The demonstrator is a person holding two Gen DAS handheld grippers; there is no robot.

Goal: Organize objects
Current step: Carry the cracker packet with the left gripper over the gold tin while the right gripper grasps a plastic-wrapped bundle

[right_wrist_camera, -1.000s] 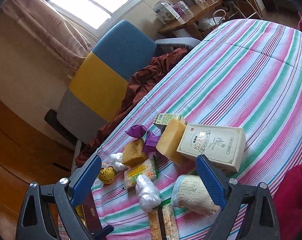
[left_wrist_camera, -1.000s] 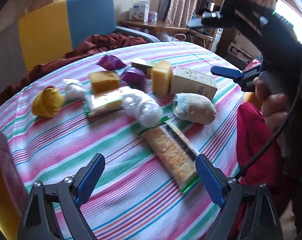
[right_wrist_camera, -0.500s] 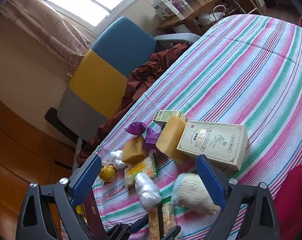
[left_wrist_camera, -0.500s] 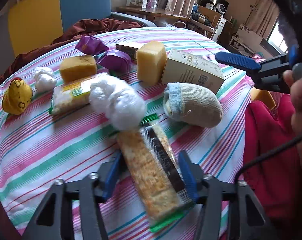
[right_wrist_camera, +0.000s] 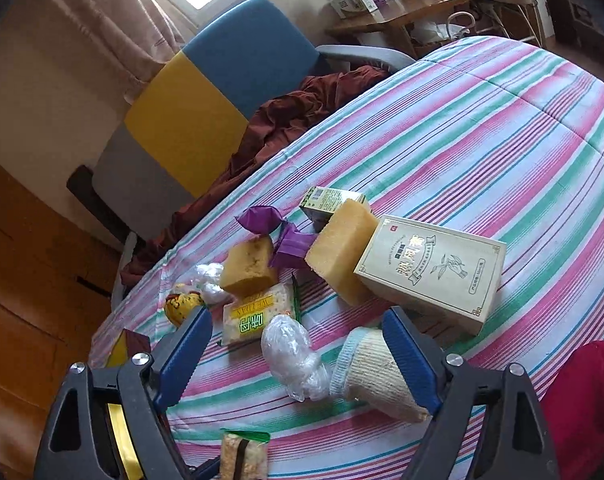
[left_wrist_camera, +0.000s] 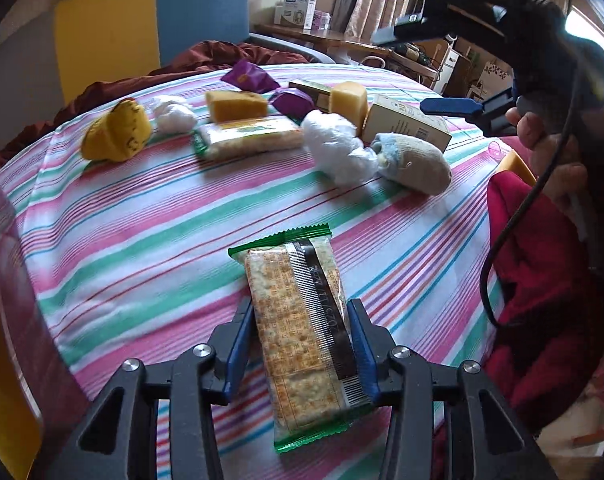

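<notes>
My left gripper (left_wrist_camera: 299,318) is shut on a clear cracker packet with green ends (left_wrist_camera: 289,272), its pads pressing both long sides above the striped tablecloth (left_wrist_camera: 141,232). The packet's far end also shows at the bottom of the right wrist view (right_wrist_camera: 243,456). My right gripper (right_wrist_camera: 297,320) hovers with its jaws closing and touching nothing. Under it lie a crumpled plastic bag (right_wrist_camera: 293,356) and a rolled sock (right_wrist_camera: 376,372). Behind them sit a tea box (right_wrist_camera: 434,272), two yellow sponges (right_wrist_camera: 342,248), a second cracker packet (right_wrist_camera: 257,316) and purple wrappers (right_wrist_camera: 261,220).
A yellow soft toy (left_wrist_camera: 115,132) and a white wad (left_wrist_camera: 173,114) lie at the pile's left end. A blue-and-yellow chair (left_wrist_camera: 149,20) with a maroon cloth (left_wrist_camera: 229,56) stands behind the table. Red fabric (left_wrist_camera: 542,280) hangs at the right edge.
The left gripper closed on the cracker packet and drew it toward the near edge, away from the pile. The right gripper's jaws have narrowed and it moved slightly closer to the sock.
</notes>
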